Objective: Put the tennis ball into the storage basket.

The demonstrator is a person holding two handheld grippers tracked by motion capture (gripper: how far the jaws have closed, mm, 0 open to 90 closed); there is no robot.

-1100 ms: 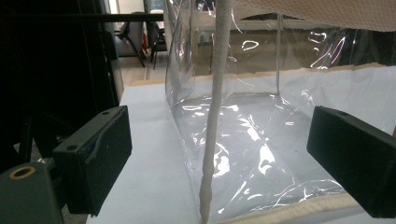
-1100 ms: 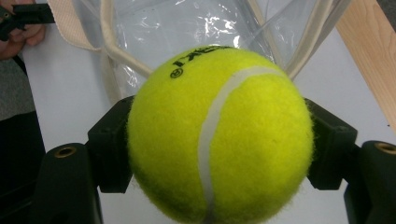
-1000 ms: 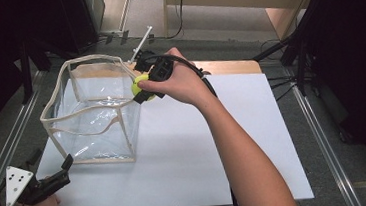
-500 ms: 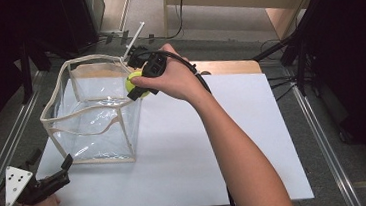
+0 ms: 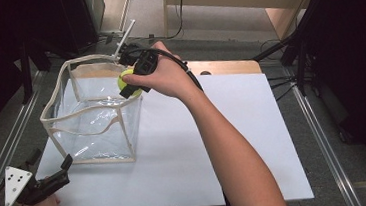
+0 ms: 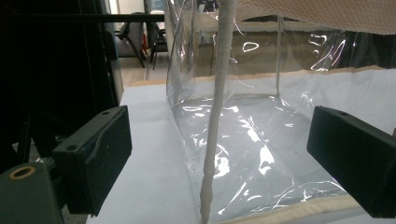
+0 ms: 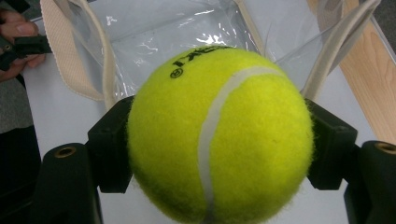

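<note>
Right now my right claw (image 7: 219,140) grips one fuzzy yellow tennis ball (image 7: 219,135) above one clear plastic bag (image 5: 92,118) with cream trim, while my left claw (image 6: 219,158) is open.

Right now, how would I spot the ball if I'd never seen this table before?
Find the white table and, at its far left corner, the clear plastic bag with cream edging. At the bag's far right corner, above its rim, the right gripper clamps the tennis ball between black jaws. It is the only bright yellow-green, fuzzy thing there, with a white seam.
</note>
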